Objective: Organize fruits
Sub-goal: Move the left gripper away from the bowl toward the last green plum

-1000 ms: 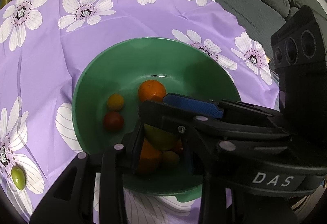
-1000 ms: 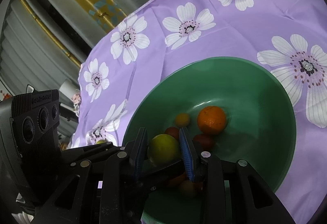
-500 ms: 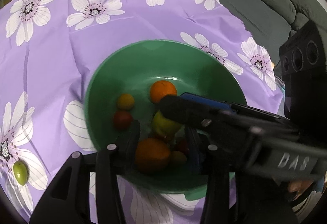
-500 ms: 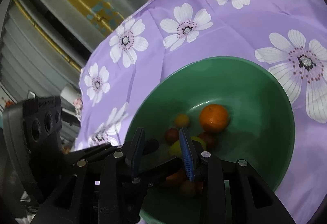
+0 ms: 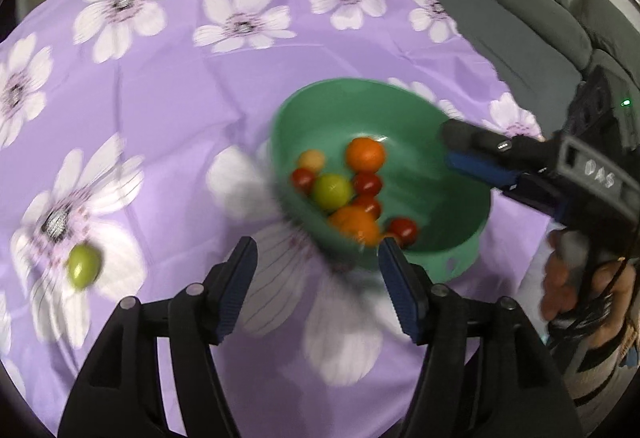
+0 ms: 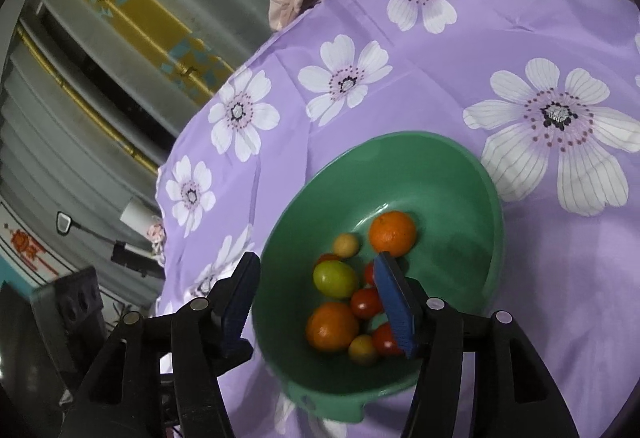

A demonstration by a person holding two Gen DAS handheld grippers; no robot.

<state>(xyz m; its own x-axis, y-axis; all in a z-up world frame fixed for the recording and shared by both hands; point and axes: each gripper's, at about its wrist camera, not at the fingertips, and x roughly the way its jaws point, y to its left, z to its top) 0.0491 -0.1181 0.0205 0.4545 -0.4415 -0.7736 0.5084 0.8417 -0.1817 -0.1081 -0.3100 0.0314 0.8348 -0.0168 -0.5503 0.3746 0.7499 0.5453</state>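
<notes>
**A:** Where does everything sit, biggest first?

**B:** The purple flowered tablecloth (image 5: 168,86) covers the whole table. On it stands the green bowl (image 6: 460,174), and inside lie 2 oranges: one (image 6: 392,233) at the far side, another (image 6: 332,326) nearer. Between them rests a yellow-green fruit (image 6: 335,279), with red tomatoes (image 6: 366,303) and small yellow ones (image 6: 346,244) scattered round it.

**A:** And the tongs?

**B:** The left gripper (image 5: 318,288) hangs over the cloth just short of the bowl's near rim. Its jaws are opening, wide apart, nothing between them but cloth; its right finger overlaps the rim beside a tomato (image 5: 402,230). The right gripper (image 6: 316,298) hovers over the bowl's near-left part, jaws opening too. The yellow-green fruit shows in the gap between its fingers, but the pads do not press it; it lies among the others in the bowl.

**A:** Anything outside the bowl?

**B:** 1 small green fruit (image 5: 83,265) lies on a white flower, well to the left of the left gripper. A hand (image 5: 576,278) grips the right gripper's handle at the far right.
</notes>
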